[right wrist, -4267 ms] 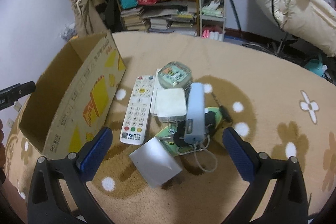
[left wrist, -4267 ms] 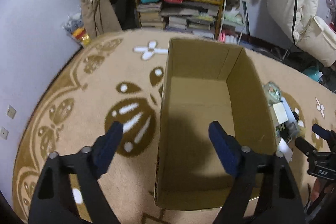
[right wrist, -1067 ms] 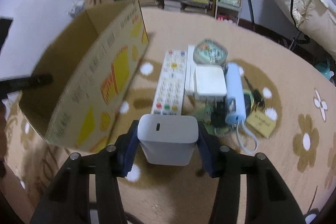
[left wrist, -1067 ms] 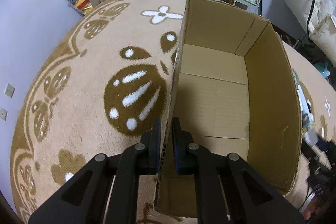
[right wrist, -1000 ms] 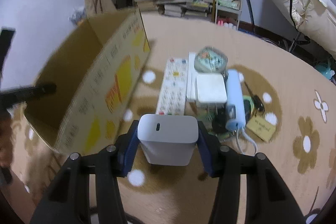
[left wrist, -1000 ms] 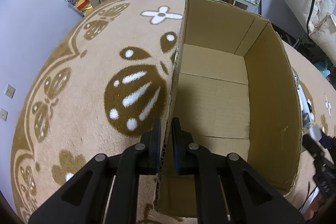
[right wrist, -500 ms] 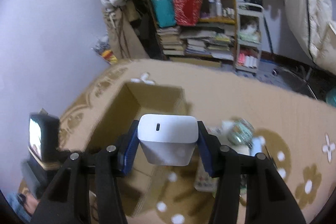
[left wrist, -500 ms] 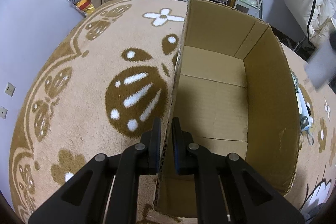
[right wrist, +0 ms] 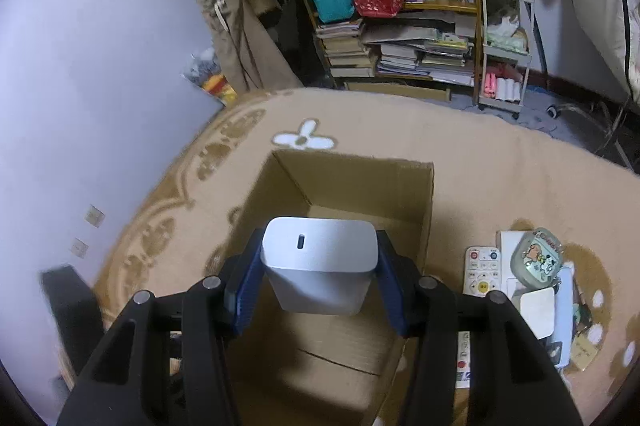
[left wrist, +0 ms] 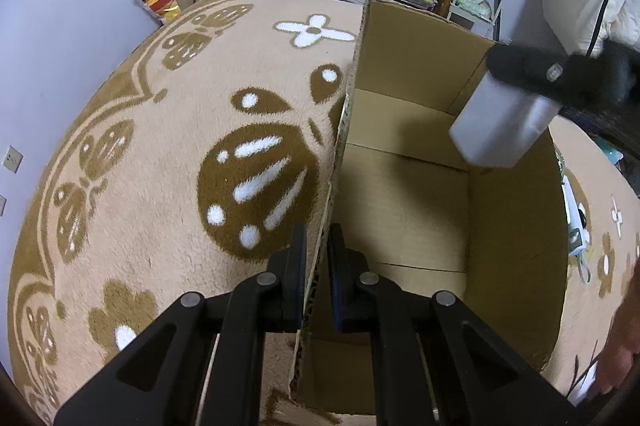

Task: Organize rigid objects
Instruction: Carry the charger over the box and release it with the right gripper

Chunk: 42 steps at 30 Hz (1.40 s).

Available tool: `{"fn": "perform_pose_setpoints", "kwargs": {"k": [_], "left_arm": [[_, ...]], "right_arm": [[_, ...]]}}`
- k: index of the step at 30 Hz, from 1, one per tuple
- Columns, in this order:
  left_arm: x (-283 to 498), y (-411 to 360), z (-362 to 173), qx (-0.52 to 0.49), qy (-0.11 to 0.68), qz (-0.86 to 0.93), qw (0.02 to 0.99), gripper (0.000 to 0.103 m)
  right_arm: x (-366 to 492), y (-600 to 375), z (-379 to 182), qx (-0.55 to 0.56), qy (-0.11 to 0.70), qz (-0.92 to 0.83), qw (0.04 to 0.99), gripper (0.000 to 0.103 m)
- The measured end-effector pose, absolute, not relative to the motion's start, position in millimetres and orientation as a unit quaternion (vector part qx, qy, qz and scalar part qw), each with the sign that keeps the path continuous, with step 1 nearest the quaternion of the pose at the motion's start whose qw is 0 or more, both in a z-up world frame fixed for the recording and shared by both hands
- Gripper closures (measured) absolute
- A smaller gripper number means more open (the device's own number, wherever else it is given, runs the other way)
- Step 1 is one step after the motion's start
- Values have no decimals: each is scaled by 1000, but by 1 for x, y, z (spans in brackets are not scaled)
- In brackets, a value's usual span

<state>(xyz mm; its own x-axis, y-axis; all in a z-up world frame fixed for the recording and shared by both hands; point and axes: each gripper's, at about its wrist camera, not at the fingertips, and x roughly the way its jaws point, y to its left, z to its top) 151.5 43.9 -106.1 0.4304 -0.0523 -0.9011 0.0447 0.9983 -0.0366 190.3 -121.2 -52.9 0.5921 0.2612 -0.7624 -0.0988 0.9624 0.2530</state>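
Observation:
An open, empty cardboard box [left wrist: 408,194] stands on the patterned carpet. My left gripper [left wrist: 317,258] is shut on the box's left wall near its front corner. My right gripper [right wrist: 318,282] is shut on a white rounded box-shaped device [right wrist: 318,266] and holds it in the air above the cardboard box [right wrist: 416,210]. In the left wrist view the white device [left wrist: 500,122] hangs over the box's far right part, under the right gripper's black body. A remote control [right wrist: 478,270], a round cartoon tin [right wrist: 538,262] and white flat items [right wrist: 538,310] lie on the carpet right of the box.
A bookshelf [right wrist: 404,26] with stacked books, a red bag and a teal bin stands at the back. A white trolley [right wrist: 504,42] is beside it. The wall [right wrist: 100,66] runs along the left of the carpet [left wrist: 160,146].
My right gripper has lifted the white device off the carpet and carried it leftward to above the open box. My left gripper has stayed clamped on the box wall.

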Motion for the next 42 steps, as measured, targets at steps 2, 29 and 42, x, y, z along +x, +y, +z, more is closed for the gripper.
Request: {"fn": "perform_pose_setpoints", "kwargs": {"k": [2, 29, 42], "left_arm": [[152, 44, -107, -5, 533, -28, 846, 94], [156, 51, -112, -14, 546, -25, 838, 93], [157, 51, -112, -13, 547, -23, 837, 93]], "right_arm": [[190, -117, -59, 80, 445, 102, 886, 47], [160, -148, -14, 26, 389, 91, 916, 12], [141, -245, -43, 50, 415, -6, 908, 0]]}}
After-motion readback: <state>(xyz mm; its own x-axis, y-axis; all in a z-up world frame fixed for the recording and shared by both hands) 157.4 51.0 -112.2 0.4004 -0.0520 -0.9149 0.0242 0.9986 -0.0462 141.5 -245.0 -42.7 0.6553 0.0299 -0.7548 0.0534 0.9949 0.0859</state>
